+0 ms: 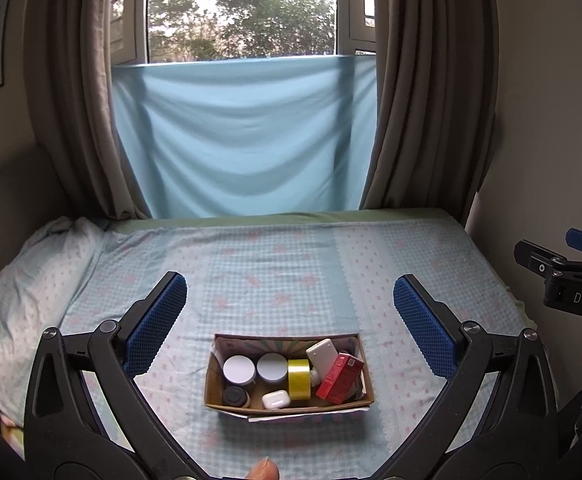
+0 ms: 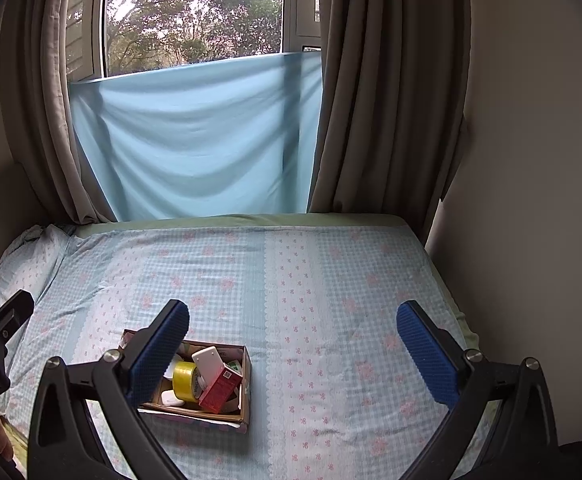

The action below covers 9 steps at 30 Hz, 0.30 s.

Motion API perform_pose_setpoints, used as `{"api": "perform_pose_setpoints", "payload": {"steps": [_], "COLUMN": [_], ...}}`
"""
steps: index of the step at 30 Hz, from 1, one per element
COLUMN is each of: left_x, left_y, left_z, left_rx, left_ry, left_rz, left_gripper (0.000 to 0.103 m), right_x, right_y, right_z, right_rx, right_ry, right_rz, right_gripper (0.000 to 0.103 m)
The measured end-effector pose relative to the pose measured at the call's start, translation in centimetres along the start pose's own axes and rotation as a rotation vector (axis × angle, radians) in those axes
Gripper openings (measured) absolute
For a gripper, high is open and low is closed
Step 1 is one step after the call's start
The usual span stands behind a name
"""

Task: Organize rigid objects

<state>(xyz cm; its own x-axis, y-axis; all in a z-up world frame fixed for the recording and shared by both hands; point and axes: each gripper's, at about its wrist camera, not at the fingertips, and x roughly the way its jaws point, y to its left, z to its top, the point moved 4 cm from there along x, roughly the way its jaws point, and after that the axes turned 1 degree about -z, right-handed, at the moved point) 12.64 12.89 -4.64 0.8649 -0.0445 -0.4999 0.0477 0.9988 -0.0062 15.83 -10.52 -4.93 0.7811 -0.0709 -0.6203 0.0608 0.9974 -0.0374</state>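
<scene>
Left gripper: jaws spread wide, nothing between them, held above the bed.
Right gripper: likewise splayed and empty, to the right of the other.
Cardboard box: sat on the near part of the checked bedsheet, below the left gripper.
In the box: two white-lidded jars, yellow tape roll, red carton, white earbud case, small dark jar.
Far end: blue cloth hung between grey curtains.
</scene>
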Motion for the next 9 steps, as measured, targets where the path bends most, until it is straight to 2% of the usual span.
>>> {"api": "perform_pose_setpoints", "payload": {"steps": [9], "left_x": [-0.19], "left_y": [0.65], "left_z": [-0.01], "left_rx": [-0.019], "left_ry": [-0.032], "left_rz": [-0.001], "left_gripper": [0.103], "right_x": [0.1], "right_y": [0.18], "right_z": [0.02], "right_rx": [-0.002], "right_ry": [-0.002], "right_rz": [-0.008], "right_gripper": [0.103]}}
